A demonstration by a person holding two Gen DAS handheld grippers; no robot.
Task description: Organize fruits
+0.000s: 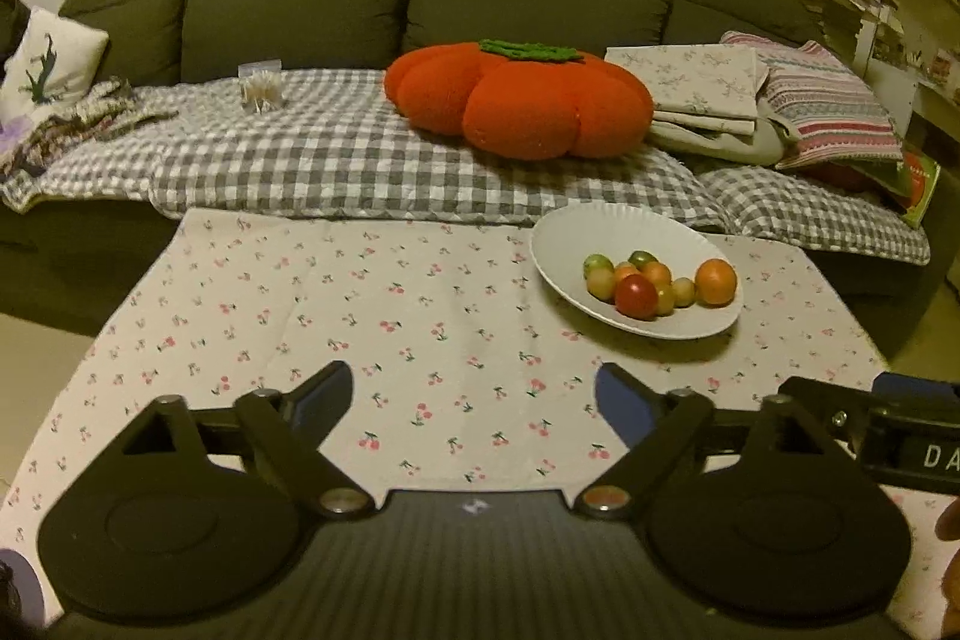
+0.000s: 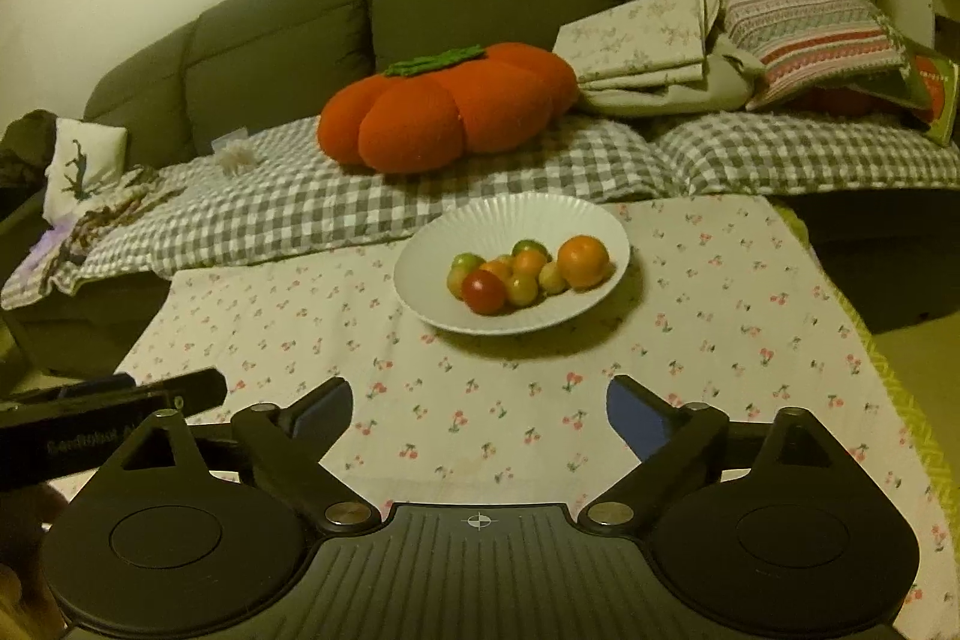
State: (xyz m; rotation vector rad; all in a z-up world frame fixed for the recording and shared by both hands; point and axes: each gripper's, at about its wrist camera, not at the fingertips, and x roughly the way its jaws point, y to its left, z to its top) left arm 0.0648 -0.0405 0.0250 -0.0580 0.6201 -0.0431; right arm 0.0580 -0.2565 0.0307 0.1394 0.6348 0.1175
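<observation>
All the little fruits [image 2: 522,275] sit together in the white plate [image 2: 618,244] on the desk [image 2: 720,340], so the job looks about done, and the left tongs [image 1: 474,394] and right tongs [image 2: 480,406] are spread wide, holding nothing.

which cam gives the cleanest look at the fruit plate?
Right wrist: the white plate sits near centre, whole rim and fruit pile visible. Left wrist also shows the whole plate, but off to the right.
</observation>
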